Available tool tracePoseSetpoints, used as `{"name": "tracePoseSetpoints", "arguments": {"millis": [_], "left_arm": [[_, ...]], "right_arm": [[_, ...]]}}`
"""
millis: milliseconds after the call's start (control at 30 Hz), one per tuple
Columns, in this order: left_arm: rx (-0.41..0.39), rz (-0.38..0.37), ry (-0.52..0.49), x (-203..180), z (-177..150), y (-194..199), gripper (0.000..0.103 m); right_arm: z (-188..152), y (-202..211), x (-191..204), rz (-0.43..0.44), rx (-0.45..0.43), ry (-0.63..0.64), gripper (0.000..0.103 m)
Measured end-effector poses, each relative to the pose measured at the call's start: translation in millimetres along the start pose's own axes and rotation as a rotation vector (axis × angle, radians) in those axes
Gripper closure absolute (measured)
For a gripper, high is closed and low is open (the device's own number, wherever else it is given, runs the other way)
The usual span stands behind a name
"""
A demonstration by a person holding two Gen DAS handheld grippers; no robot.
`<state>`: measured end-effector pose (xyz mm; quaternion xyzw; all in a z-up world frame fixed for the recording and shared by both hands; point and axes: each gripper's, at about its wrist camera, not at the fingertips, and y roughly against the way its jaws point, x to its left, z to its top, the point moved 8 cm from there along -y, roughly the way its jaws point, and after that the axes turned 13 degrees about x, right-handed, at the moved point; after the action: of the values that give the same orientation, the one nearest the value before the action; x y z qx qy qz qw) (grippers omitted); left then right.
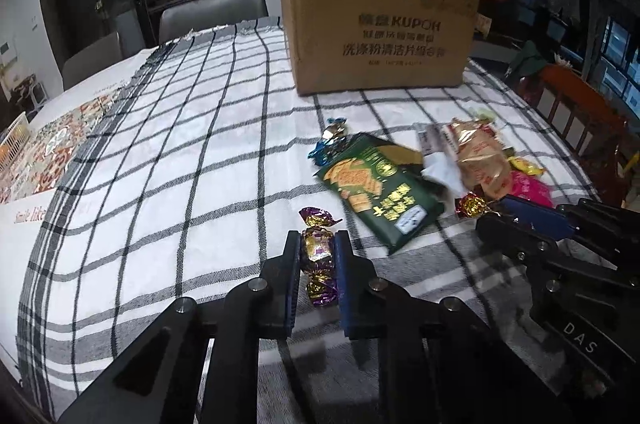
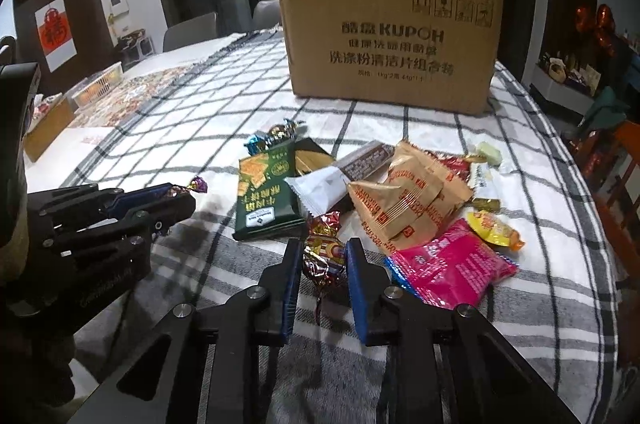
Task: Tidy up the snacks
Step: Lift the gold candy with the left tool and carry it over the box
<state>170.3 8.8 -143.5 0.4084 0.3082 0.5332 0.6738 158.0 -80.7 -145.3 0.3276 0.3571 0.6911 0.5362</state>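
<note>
My left gripper (image 1: 317, 244) is shut on a purple-and-gold wrapped candy (image 1: 318, 252), low over the checked tablecloth. It also shows at the left of the right wrist view (image 2: 176, 193). My right gripper (image 2: 323, 254) is shut on a red-and-gold wrapped candy (image 2: 324, 252); it shows at the right of the left wrist view (image 1: 492, 209). A pile of snacks lies ahead: a green cracker pack (image 2: 266, 191), tan biscuit bags (image 2: 412, 199), a pink packet (image 2: 452, 264), a yellow packet (image 2: 494, 228), a white packet (image 2: 320, 187). A cardboard box (image 2: 390, 43) stands behind them.
The table has a checked cloth (image 1: 160, 163). A patterned mat (image 1: 52, 147) and a white basket (image 1: 14, 139) lie at the far left. Grey chairs (image 1: 212, 11) stand at the far edge, and a wooden chair (image 1: 580, 115) stands at the right.
</note>
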Motion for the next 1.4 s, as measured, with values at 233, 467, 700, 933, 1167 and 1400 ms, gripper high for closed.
{"name": "tracePoseSetpoints", "arguments": {"millis": [233,467,700,933,1167,1400], "left_arm": [[-0.066,-0.005,-0.017,-13,10,37,0.086],[-0.13,-0.023,-0.037,-27,34,74,0.086],[-0.202,-0.04,-0.053,-32,71,107,0.086],[-0.292,-0.034,-0.089,-33,126,128,0.086],[-0.337,-0.039,-0.118,-31,188,134,0.086],[-0.314,-0.065,-0.137,-30,235,119,0.086]], "right_arm": [[8,41,2,-0.002,-0.11,0.019,0.079],[25,72,-6,0.025,-0.17,0.009,0.079],[61,97,-22,0.089,-0.192,-0.049,0.079],[112,120,-32,0.077,-0.293,-0.045,0.079],[171,130,-51,0.068,-0.343,-0.064,0.079],[218,118,-70,0.06,-0.328,-0.081,0.079]]}}
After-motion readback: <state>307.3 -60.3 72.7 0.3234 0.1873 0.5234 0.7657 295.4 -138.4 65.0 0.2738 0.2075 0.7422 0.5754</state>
